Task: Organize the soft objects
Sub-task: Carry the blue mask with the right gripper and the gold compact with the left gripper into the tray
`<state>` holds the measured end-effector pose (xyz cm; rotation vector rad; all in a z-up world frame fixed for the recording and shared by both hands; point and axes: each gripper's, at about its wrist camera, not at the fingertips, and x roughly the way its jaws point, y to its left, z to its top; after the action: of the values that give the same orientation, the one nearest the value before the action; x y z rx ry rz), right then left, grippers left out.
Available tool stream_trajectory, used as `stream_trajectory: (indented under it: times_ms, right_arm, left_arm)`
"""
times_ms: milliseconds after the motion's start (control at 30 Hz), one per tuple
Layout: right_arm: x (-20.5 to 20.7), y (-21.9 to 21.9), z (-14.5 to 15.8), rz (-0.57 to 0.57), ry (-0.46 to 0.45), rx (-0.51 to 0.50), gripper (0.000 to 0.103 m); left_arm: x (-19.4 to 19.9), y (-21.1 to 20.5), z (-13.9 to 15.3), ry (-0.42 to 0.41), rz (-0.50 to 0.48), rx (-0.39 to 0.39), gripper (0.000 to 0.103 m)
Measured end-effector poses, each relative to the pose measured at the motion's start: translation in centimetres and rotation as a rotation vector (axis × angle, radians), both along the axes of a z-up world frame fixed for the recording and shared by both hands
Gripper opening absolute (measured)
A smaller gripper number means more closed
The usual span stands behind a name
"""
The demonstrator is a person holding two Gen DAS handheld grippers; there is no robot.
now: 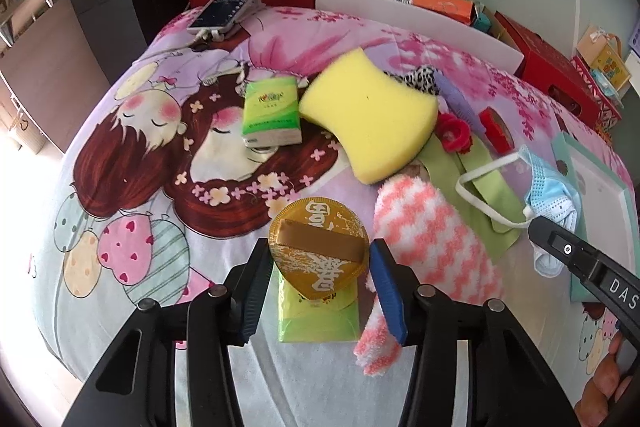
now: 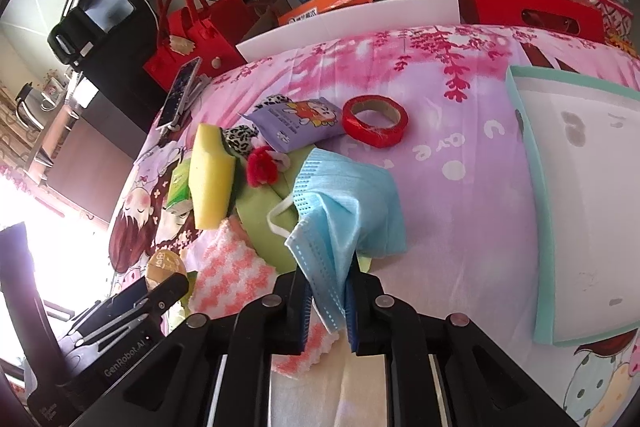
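Left wrist view, lower centre: my left gripper (image 1: 320,281) straddles a gold puff (image 1: 318,249) lying on a green tissue pack (image 1: 316,319); the pads sit at its edges, but I cannot tell whether they press. I judge the puff light and squashy, best taken across its width below the ribbon band. A pink-and-white sock (image 1: 428,231) lies just right of it. Right wrist view, lower centre: my right gripper (image 2: 328,303) is clenched on a blue face mask (image 2: 348,211), which drapes limp above the bedsheet (image 2: 460,227). It looks flimsy, so pinching the bunched fabric seems sound. A yellow sponge (image 2: 212,179) sits centre left.
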<state>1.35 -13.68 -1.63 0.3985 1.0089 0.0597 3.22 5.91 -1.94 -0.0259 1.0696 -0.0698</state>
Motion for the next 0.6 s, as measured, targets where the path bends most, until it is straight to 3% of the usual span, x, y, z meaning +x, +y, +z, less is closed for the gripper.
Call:
stream_trajectory:
  times_ms: [267, 400, 600]
  right_arm:
    - [-1.2, -0.7, 2.9, -0.020, -0.087, -0.022, 0.012]
    - [-2.4, -1.3, 5.9, -0.067, -0.135, -0.116, 0.012]
    - [-3.1, -3.6, 8.8, -0.149, -0.126, -0.204, 0.012]
  left_arm:
    - [-0.6, -0.5, 3.1, -0.067, 0.002, 0.016, 0.051]
    - [-0.7, -2.0, 5.5, -0.095, -0.031, 0.007, 0.051]
    - [-0.7, -6.5, 10.0, -0.177, -0.129, 0.010, 0.051]
